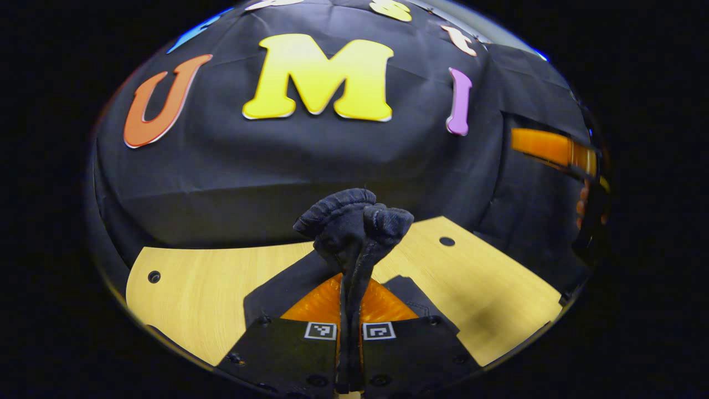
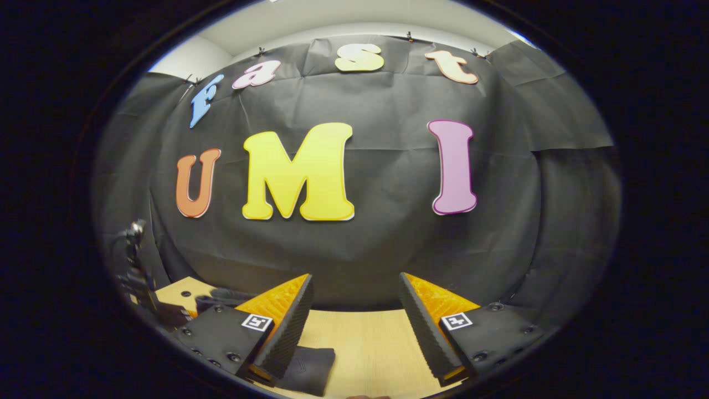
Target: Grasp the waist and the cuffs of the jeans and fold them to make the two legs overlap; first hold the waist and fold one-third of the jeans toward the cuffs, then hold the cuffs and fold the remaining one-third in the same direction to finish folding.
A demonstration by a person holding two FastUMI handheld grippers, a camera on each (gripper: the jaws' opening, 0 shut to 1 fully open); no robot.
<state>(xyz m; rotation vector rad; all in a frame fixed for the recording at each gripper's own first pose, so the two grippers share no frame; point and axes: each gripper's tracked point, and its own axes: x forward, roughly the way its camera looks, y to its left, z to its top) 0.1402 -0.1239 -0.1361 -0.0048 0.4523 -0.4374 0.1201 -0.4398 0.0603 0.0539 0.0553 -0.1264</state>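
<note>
Left gripper (image 1: 350,310) is clamped on a bunched wad of dark, near-black denim jeans (image 1: 354,221), held up above the pale wooden table (image 1: 194,288). Right gripper (image 2: 354,327) hangs w/ fingers apart, nothing in them. Denim looks heavy-ish, floppy, not slippery imo; grab thick hems.

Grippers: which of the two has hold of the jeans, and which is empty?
The left gripper holds them: its fingers are shut on a bunched fold of the dark jeans. The right gripper stands open above the wooden table, nothing between its fingers.

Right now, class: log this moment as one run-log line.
left gripper: shut on jeans | right gripper: open, empty | table: jeans part
</note>
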